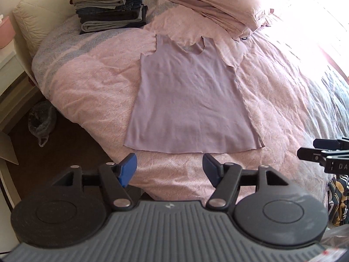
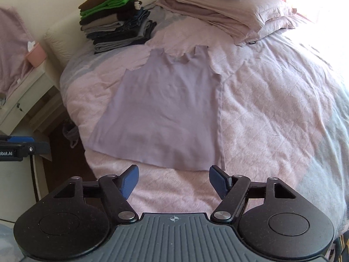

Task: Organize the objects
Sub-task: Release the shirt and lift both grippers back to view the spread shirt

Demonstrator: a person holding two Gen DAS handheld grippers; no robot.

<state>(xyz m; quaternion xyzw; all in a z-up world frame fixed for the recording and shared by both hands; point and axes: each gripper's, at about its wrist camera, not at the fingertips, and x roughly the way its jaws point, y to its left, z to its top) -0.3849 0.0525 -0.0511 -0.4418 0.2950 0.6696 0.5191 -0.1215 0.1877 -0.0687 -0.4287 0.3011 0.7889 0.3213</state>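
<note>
i see the lilac tank top (image 1: 192, 100) spread flat on the bed (image 1: 87, 87), hem nearest me; my left hand-held gripper (image 1: 169, 170) and right hand-held gripper (image 2: 173, 182) hover spread wide, empty; pinching the quilt along with the hem could drag everything askew

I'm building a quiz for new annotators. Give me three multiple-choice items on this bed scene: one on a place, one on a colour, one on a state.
1. Where is the clothes stack?
A. on the floor
B. on the bed near the headboard
C. on the tank top

2. What colour is the tank top?
A. lilac
B. green
C. black

3. How is the left hand-held gripper?
A. shut on the top
B. shut, empty
C. open, empty

Answers:
1 B, it sits on the bed by the pillows.
2 A, pale purple cloth lying flat.
3 C, its jaws stand apart short of the hem.
</note>
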